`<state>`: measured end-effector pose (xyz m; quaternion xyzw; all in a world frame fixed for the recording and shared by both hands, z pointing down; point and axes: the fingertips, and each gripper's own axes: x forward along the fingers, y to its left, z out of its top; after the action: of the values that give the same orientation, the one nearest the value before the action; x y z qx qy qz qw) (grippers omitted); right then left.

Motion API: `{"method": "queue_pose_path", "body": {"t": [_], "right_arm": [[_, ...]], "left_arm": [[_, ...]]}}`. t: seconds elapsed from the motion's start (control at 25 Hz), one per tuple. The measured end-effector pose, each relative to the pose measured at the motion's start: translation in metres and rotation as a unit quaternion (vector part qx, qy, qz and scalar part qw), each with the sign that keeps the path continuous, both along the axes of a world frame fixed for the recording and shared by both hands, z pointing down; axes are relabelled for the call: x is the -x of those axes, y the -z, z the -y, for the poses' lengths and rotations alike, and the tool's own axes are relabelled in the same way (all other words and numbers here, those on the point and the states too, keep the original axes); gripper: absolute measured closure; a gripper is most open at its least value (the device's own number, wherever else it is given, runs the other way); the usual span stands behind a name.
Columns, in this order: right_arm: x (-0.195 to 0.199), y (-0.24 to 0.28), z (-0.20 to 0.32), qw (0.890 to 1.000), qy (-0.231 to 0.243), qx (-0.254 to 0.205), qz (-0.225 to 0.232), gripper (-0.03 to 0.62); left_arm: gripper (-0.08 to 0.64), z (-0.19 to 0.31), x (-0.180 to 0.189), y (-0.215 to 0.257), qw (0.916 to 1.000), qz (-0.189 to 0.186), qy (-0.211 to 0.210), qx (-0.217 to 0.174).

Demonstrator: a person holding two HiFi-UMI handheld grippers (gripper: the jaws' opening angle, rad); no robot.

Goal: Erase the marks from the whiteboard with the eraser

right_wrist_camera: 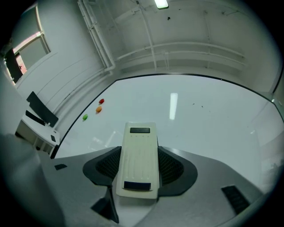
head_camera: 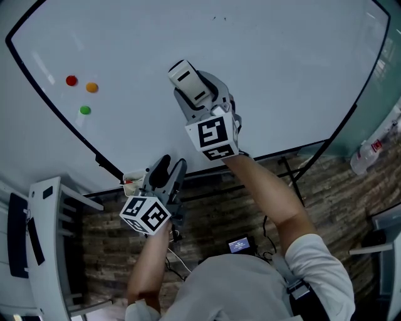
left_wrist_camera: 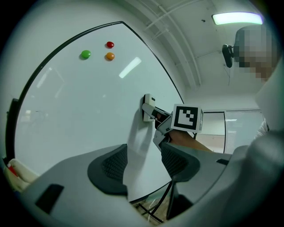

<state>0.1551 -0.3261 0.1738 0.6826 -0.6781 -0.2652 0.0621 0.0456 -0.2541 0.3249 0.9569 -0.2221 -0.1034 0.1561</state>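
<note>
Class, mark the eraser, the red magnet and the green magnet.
eraser [right_wrist_camera: 137, 159], right gripper view, middle of its ribbed back.
red magnet [head_camera: 71, 80], head view, its centre.
green magnet [head_camera: 85, 110], head view, its centre.

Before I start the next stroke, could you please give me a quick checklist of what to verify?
1. Right gripper shut on the white plastic eraser: ok.
2. Eraser touching the white whiteboard: ok.
3. Board free of marks: not ok, small dark specks show near its top edge.
4. Left gripper open, empty, away from the eraser: ok.
5. Red, orange and green round magnets clear of the eraser: ok.
</note>
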Motion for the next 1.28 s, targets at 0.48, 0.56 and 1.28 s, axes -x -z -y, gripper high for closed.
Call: {"method": "queue_pose_path", "body": {"t": [0.48,0.56,1.28], "right_arm": [[0.049,-0.010,0.002,0.997,0.061,0.029,-0.031,0.321],[0.051,-0.005,0.001,0.997,0.063,0.022,-0.035,0.321],[0.004,0.116,-0.010,0.998,-0.008,-0.063,-0.029,0.321]], "left_arm": [[0.313,0.003,0.016,0.001,0.9998,0.000,0.019,-0.001],[0.313,0.005,0.017,0.002,0.9998,0.000,0.021,-0.002],[0.313,-0.014,0.001,0.022,0.9993,0.007,0.010,-0.035]]}}
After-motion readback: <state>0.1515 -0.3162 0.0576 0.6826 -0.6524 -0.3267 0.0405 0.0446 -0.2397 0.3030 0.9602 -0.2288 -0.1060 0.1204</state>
